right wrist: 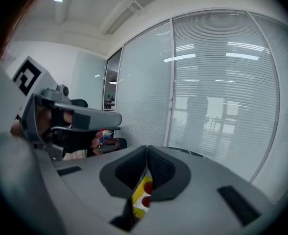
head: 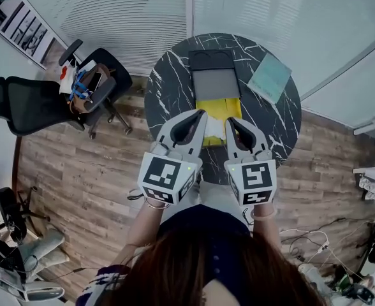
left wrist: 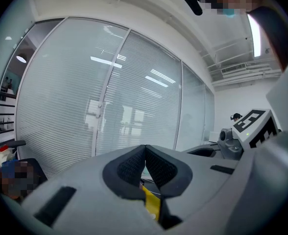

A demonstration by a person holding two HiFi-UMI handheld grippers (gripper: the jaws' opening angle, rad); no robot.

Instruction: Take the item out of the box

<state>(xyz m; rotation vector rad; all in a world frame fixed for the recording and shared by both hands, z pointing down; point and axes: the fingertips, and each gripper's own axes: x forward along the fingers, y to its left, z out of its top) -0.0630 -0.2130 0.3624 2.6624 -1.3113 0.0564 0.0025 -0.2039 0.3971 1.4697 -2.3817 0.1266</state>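
Note:
An open dark box [head: 215, 61] with a grey inside lies on the round black marble table [head: 168, 85]. Just in front of it is a flat yellow packet [head: 218, 107], with both grippers on it. My left gripper [head: 202, 112] is shut on its left side, and a yellow strip [left wrist: 152, 203] shows low between the closed jaws [left wrist: 145, 148]. My right gripper [head: 229, 120] is shut on its right side, where yellow with red spots [right wrist: 143, 196] shows under the closed tips [right wrist: 147, 148]. Both gripper views look out level at the blinds.
A teal lid or pad [head: 270, 76] lies on the table right of the box. Two black office chairs [head: 22, 104] [head: 92, 81] stand to the left on the wood floor, one holding clutter. A glass wall with blinds [head: 143, 11] runs behind the table. Cables [head: 308, 238] trail at the right.

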